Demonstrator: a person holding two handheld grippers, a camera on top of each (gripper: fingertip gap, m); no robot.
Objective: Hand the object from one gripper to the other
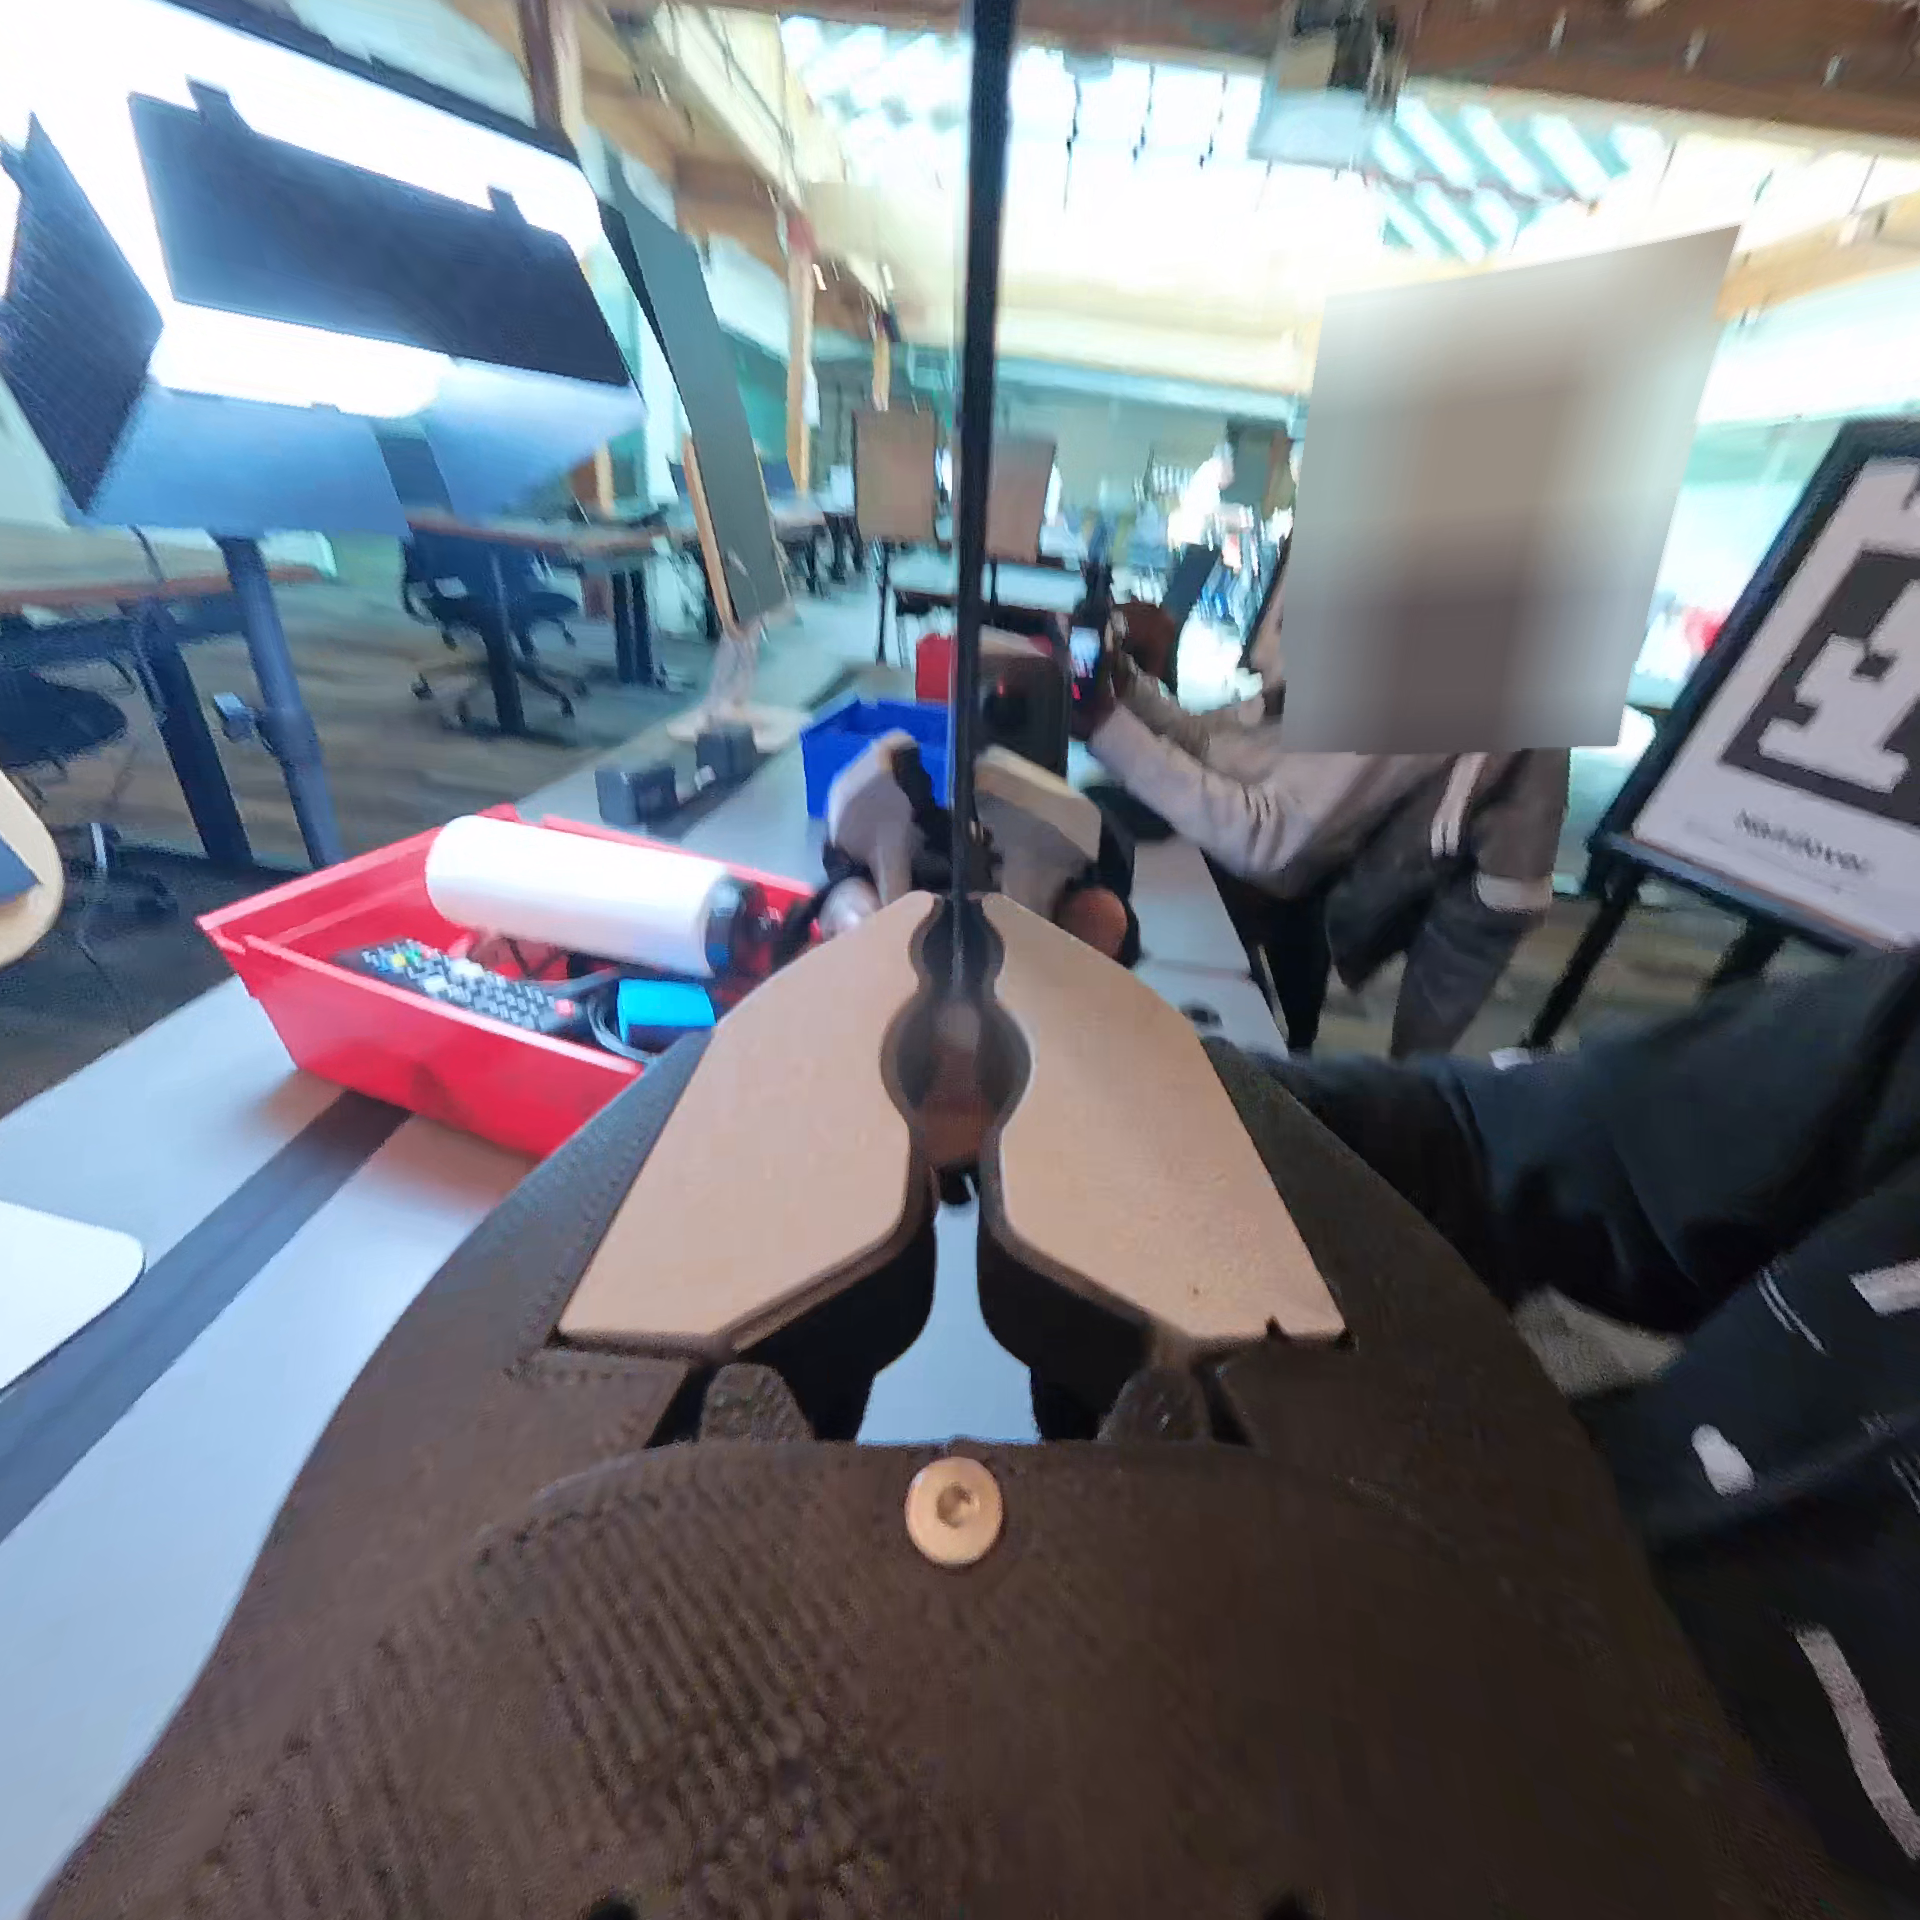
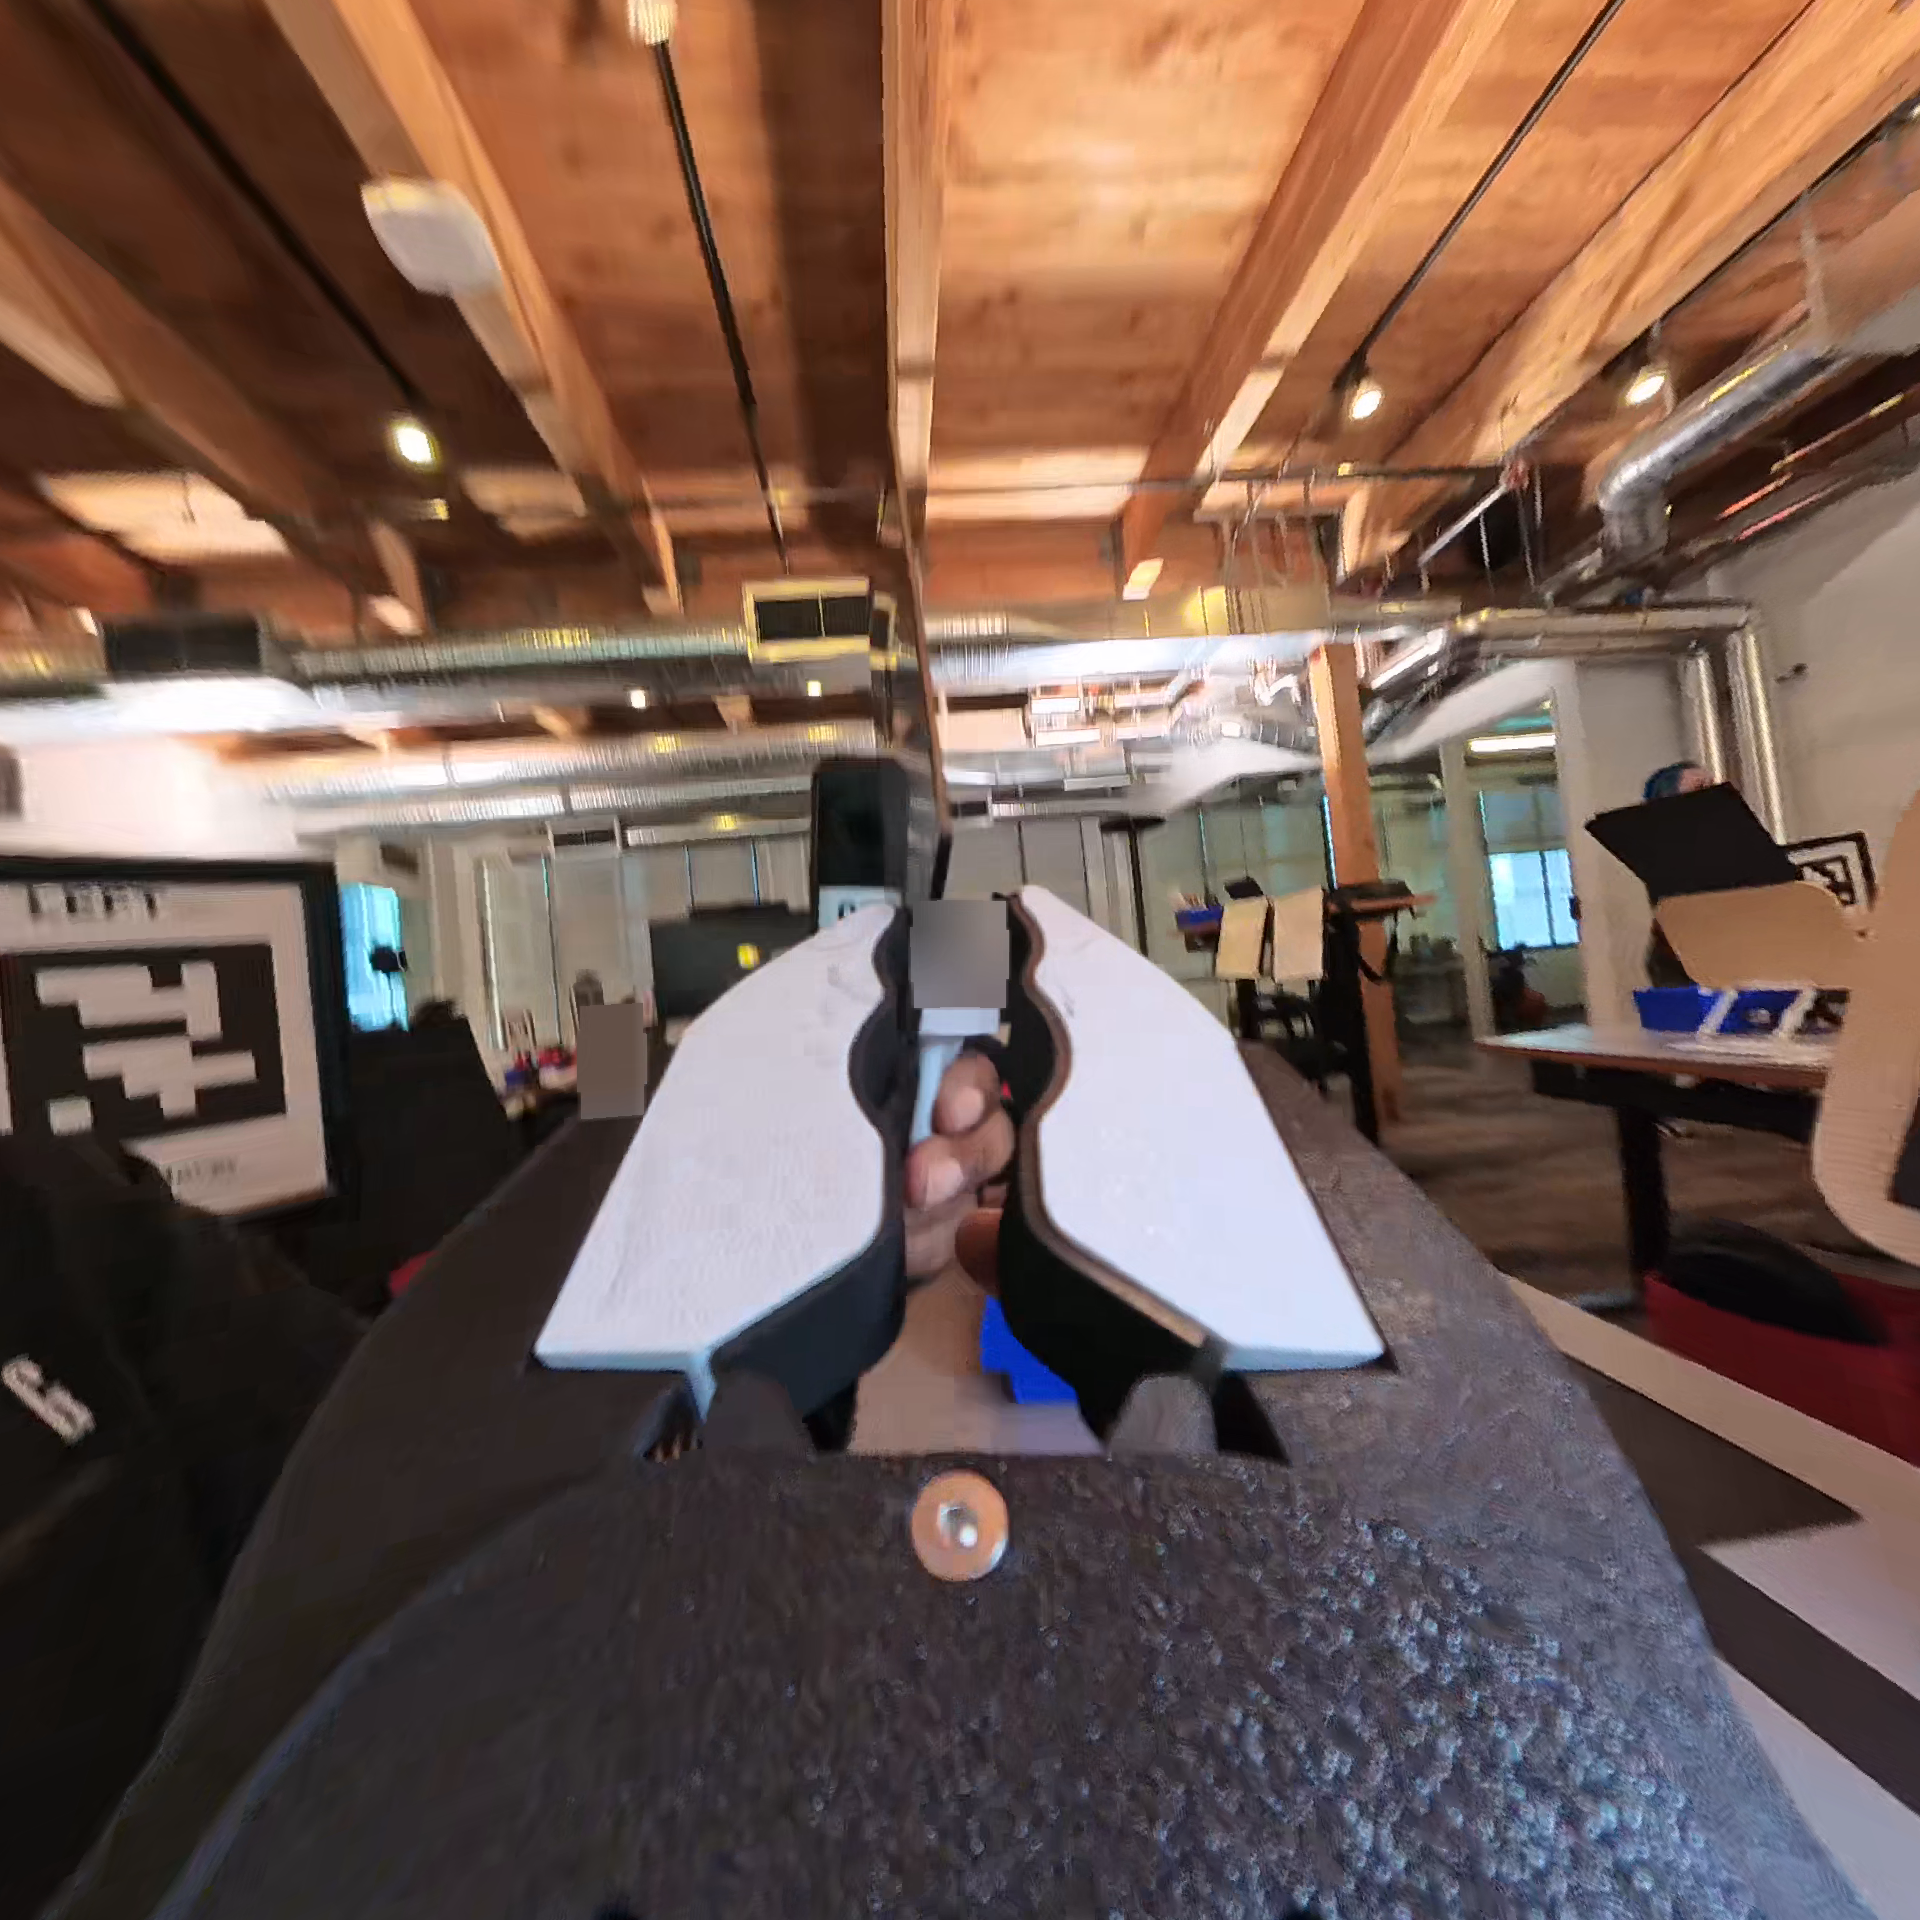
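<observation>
In the left wrist view my left gripper (image 1: 961, 920) has its two pale fingers pressed together on a thin dark rod (image 1: 982, 416). The rod is pinched at the tips and stands straight up to 12 o'clock, out of the top of the picture. At 3 o'clock I see a black sleeve (image 1: 1558, 1164). Under the gripper, at 8 o'clock, is the grey table (image 1: 156, 1351).

Just behind my left fingertips is my right gripper (image 1: 966, 821), with one grey finger on each side of the rod. In the right wrist view its fingers (image 2: 1143, 1122) stand a little apart, with a clear gap between them. The rod (image 2: 920, 520) rises from that gap, near the tips, toward 12 o'clock. As far as I can see they do not press it. In the gap, lower, shows a hand (image 2: 961, 1132).

Farther on the table, at 10 o'clock in the left wrist view, is a red bin (image 1: 416, 1049) holding a white roll (image 1: 571, 894) and a remote control (image 1: 457, 977). Behind it is a blue bin (image 1: 842, 748). At 2 o'clock a person (image 1: 1299, 810) leans over the table, and at 3 o'clock stands a board with a black and white pattern (image 1: 1818, 707).
</observation>
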